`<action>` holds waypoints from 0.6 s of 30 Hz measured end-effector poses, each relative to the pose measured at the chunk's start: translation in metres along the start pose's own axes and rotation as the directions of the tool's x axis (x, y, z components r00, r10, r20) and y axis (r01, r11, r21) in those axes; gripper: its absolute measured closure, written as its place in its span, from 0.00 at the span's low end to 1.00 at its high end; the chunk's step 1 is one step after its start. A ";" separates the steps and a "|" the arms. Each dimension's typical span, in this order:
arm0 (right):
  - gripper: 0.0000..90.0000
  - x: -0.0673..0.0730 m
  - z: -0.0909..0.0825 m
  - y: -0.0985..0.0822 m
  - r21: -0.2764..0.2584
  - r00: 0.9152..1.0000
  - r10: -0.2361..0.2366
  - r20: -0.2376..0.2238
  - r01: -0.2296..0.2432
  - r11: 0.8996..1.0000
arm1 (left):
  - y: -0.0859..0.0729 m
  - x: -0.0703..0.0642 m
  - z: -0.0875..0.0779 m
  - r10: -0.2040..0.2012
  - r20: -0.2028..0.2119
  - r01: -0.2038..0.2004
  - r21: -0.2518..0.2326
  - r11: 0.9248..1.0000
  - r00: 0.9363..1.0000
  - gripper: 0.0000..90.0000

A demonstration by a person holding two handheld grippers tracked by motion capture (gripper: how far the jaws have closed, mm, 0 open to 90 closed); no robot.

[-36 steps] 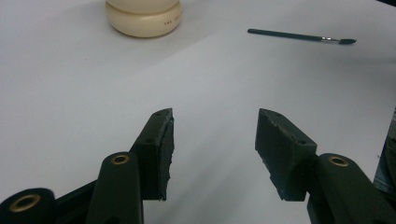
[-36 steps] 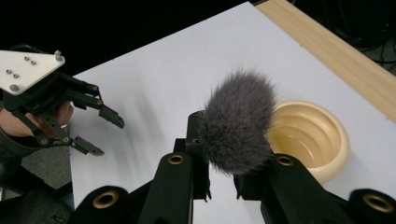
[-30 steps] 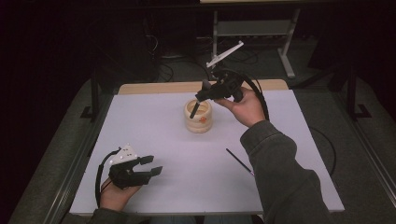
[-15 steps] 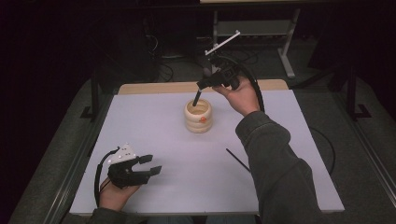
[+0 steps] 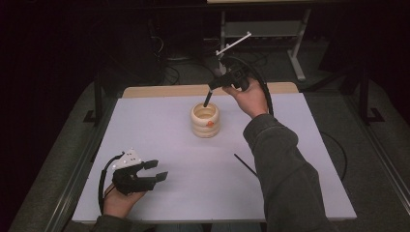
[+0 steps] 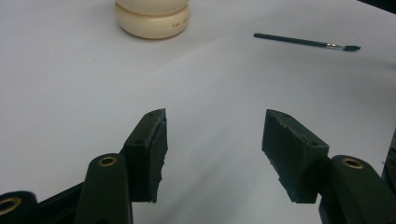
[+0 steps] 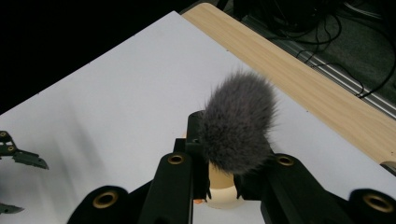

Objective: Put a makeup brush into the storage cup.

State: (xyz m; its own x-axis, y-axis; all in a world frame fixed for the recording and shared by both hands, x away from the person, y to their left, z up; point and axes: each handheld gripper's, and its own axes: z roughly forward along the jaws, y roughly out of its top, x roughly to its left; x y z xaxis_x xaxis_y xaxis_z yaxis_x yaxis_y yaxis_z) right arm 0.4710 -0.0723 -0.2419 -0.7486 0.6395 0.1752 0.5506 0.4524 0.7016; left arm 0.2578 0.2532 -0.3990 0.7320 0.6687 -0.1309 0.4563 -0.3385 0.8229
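The right hand [image 5: 251, 99] is reaching across the white table [image 5: 159, 125] with the forearm stretched out and the wrist bent, tilting the right gripper [image 5: 212, 93] downward at a slant. Its jaws are pinching a fluffy grey makeup brush [image 7: 238, 123]: in the right gripper view the bushy head is bulging up between and above the jaw tips, while in the high view the dark handle is sticking out below them, pointing down into the mouth of a cream ribbed holder [image 5: 205, 121]. That holder is sitting directly beneath the jaws, with its rim just under the handle's end; whether the handle is touching the rim I cannot tell. The left hand [image 5: 121, 200] is lying low at the table's near edge, palm cradling the left gripper [image 5: 155, 170], which is pointing level across the surface. Its jaws are standing spread with nothing between them, and they have just been opening a little wider. Ahead of those jaws and off to one side, a thin dark brush [image 6: 306, 41] is lying flat on the table, well apart from them.
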 end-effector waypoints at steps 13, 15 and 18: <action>0.86 -0.009 0.012 -0.002 0.010 1.000 0.016 0.021 -0.016 1.000 | 0.000 0.001 -0.001 0.007 -0.009 -0.007 0.000 1.000 1.000 0.44; 0.86 -0.009 0.014 -0.002 0.007 1.000 0.015 0.018 -0.016 1.000 | 0.000 0.001 -0.001 0.005 -0.008 -0.005 0.002 1.000 1.000 0.44; 0.86 -0.009 0.015 -0.002 0.007 1.000 0.018 0.019 -0.018 1.000 | 0.000 0.002 0.000 0.010 -0.010 -0.010 0.005 1.000 1.000 0.44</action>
State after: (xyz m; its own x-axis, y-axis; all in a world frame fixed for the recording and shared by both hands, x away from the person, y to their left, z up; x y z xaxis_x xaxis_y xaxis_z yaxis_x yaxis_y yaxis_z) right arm 0.4825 -0.0700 -0.2550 -0.7315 0.6591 0.1745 0.5664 0.4450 0.6937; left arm 0.2590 0.2546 -0.3987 0.7315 0.6717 -0.1172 0.4513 -0.3483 0.8216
